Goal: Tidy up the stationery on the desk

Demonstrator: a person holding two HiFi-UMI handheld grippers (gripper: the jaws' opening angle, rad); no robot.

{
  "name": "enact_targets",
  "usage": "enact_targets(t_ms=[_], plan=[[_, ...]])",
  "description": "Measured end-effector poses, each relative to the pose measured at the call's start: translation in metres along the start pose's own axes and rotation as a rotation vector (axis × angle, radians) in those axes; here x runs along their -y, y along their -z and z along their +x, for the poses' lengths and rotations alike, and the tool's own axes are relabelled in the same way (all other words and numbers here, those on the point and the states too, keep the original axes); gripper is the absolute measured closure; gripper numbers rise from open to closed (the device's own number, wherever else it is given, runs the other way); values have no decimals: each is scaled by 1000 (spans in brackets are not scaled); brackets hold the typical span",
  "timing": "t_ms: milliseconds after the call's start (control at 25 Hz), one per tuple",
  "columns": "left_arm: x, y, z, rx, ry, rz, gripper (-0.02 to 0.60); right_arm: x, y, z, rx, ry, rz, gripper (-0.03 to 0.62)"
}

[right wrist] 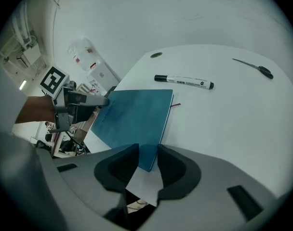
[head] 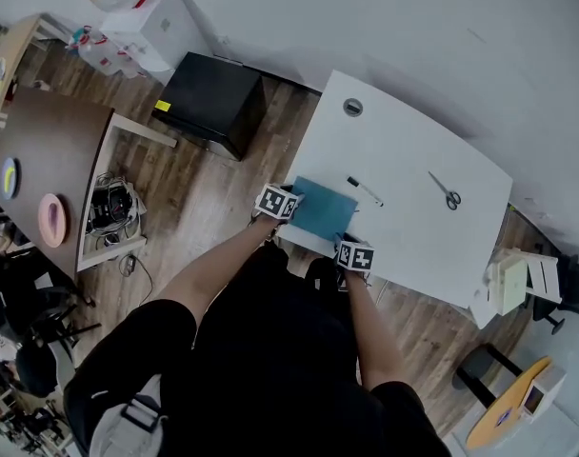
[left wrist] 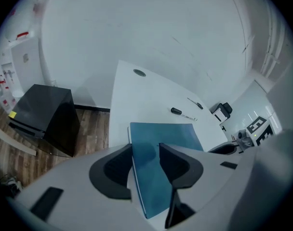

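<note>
Head view: a blue notebook [head: 323, 208] lies at the near edge of the white desk [head: 413, 141], with the left gripper [head: 291, 208] and right gripper [head: 347, 243] at its corners. A marker [head: 365, 191] and scissors [head: 445, 190] lie beyond, and a black cabinet [head: 213, 98] stands at upper left.
Left gripper view: the jaws are apart around the notebook's edge, not pinching it.
Right gripper view: the jaws are apart over its corner.

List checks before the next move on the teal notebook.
1. Left claw open: ok, jaws apart at the flat teal rectangular notebook's edge.
2. Right claw open: ok, notebook's near corner in its gap.
3. Notebook gripped: not ok, no pads seen pressing it.
4. Notebook flat on the white desk: ok, by its near edge.
5. White marker pen with black cap clear: ok, apart, beyond the notebook.
6. Metal scissors with black handles clear: ok, farther right.
</note>
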State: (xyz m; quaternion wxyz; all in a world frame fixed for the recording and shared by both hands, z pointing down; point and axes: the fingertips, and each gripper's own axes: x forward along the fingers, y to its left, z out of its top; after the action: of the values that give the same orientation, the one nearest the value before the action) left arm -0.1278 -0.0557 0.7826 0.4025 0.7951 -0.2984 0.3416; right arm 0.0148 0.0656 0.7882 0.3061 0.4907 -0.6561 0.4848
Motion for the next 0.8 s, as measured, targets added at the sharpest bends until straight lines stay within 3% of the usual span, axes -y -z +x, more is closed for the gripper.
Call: enact_targets(t_ms=[160, 360, 560, 800], plan=[[1, 2, -3, 11, 0, -8, 411, 9, -9, 1, -28, -32, -33, 471], [4, 22, -21, 54, -18, -121, 411, 45, -60, -10, 57, -9, -62, 471], [8, 63, -42, 80, -64, -245, 411, 37, -100, -1, 53, -35, -283, 471], [30, 80, -40, 125, -102, -341, 407, 20, -111, 17, -6, -89, -494, 470]])
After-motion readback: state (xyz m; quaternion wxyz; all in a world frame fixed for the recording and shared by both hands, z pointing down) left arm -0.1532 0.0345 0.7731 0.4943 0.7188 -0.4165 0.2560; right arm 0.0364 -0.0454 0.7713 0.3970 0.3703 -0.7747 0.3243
